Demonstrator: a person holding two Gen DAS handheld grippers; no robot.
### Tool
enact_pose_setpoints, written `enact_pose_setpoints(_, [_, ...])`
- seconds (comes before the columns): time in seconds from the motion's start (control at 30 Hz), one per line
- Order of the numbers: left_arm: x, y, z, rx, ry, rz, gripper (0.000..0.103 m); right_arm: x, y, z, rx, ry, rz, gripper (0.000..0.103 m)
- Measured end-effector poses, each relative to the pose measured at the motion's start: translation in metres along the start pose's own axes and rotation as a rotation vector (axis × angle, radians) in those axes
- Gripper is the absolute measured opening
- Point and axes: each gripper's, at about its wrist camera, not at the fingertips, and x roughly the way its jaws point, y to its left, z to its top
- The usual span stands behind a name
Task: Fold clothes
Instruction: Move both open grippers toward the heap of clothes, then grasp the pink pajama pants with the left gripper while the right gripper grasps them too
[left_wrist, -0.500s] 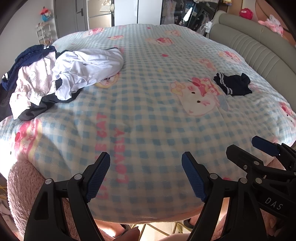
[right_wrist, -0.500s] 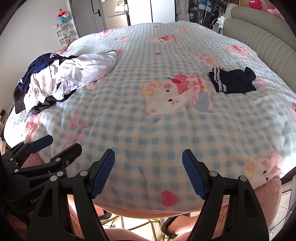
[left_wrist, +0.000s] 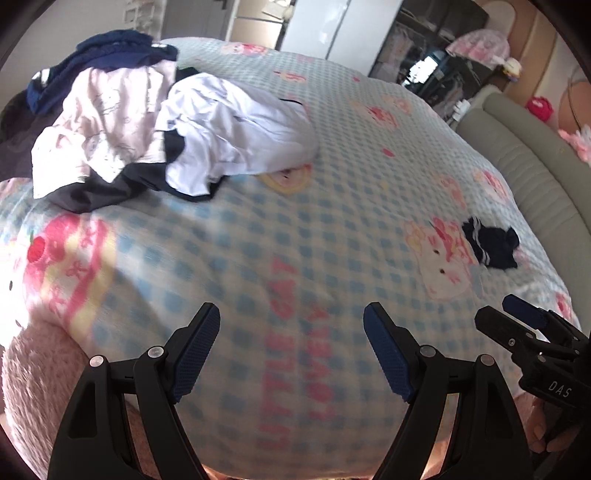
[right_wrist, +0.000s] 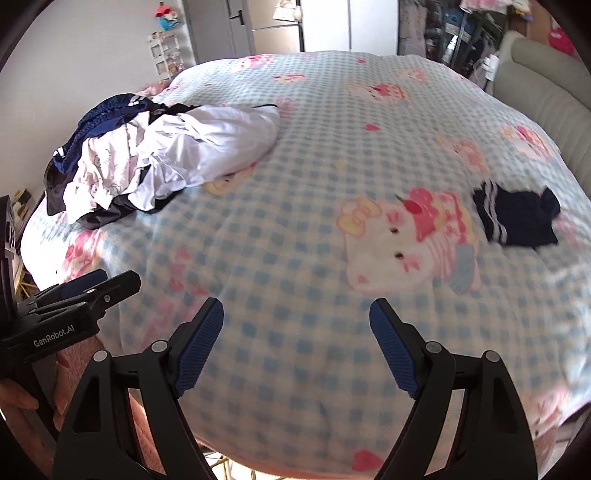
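Checkered bed (right_wrist: 295, 258) is holding a rumpled clothes pile (left_wrist: 166, 122) far left and one small folded navy piece (right_wrist: 517, 218) right; left gripper (left_wrist: 291, 354) and right gripper (right_wrist: 295, 347) are hovering wide open, gripping nothing.

Left black plastic two-finger gripper (left_wrist: 291, 354): triangular cut-out arms, silver pivot screws at the joints, blue textured rubber pads (left_wrist: 195, 354) on the inner finger faces. Right black plastic two-finger gripper (right_wrist: 297, 349): same build, same silver screws, same blue pads (right_wrist: 393, 352). White "DAS" lettering on the right unit's body, seen in the left wrist view; white "GenRobot.AI" on the left unit's body, seen in the right wrist view. Fingertips of the hand on the left handle (right_wrist: 22, 397) show at the frame edge; no sleeve visible.
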Motion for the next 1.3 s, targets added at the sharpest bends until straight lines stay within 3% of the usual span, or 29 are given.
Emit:
enact_pose_setpoints(0.2, [0.007,0.07,0.044,-0.145,-0.073,0.161,0.082,0.054,0.075,0.07,-0.139,-0.005,0.117,0.083])
enact_pose_setpoints(0.3, [0.013,0.106,0.064,-0.243,-0.104,0.181,0.082,0.087,0.112,0.093,-0.148,0.012,0.162,0.083])
enact_pose_setpoints(0.43, [0.014,0.146,0.085,-0.306,-0.167,0.305,0.082,0.123,0.16,0.119,-0.142,0.042,0.255,0.083])
enact_pose_setpoints(0.5, [0.015,0.172,0.094,-0.358,-0.18,0.332,0.082,0.137,0.187,0.128,-0.179,0.05,0.299,0.083])
enact_pose_setpoints(0.63, [0.021,0.212,0.104,-0.435,-0.154,0.294,0.082,0.167,0.218,0.134,-0.186,0.1,0.329,0.081])
enact_pose_setpoints(0.73, [0.026,0.222,0.11,-0.391,-0.177,0.267,0.077,0.188,0.238,0.137,-0.178,0.142,0.343,0.076])
enact_pose_setpoints(0.77, [0.03,0.221,0.113,-0.357,-0.188,0.265,0.052,0.192,0.245,0.137,-0.192,0.142,0.322,0.076])
enact_pose_setpoints(0.8, [0.036,0.218,0.116,-0.317,-0.192,0.259,0.04,0.195,0.249,0.138,-0.195,0.139,0.307,0.075])
enact_pose_setpoints(0.87, [0.045,0.213,0.116,-0.285,-0.167,0.235,0.03,0.196,0.248,0.135,-0.171,0.143,0.309,0.073])
enact_pose_setpoints(1.03, [0.029,0.209,0.116,-0.311,-0.198,0.16,0.022,0.182,0.232,0.122,-0.168,0.138,0.32,0.073])
enact_pose_setpoints(1.2, [-0.006,0.187,0.108,-0.281,-0.26,0.151,0.015,0.165,0.203,0.117,-0.073,0.12,0.326,0.074])
enact_pose_setpoints(1.3, [-0.024,0.198,0.099,-0.316,-0.258,0.114,0.012,0.162,0.211,0.121,-0.092,0.118,0.361,0.075])
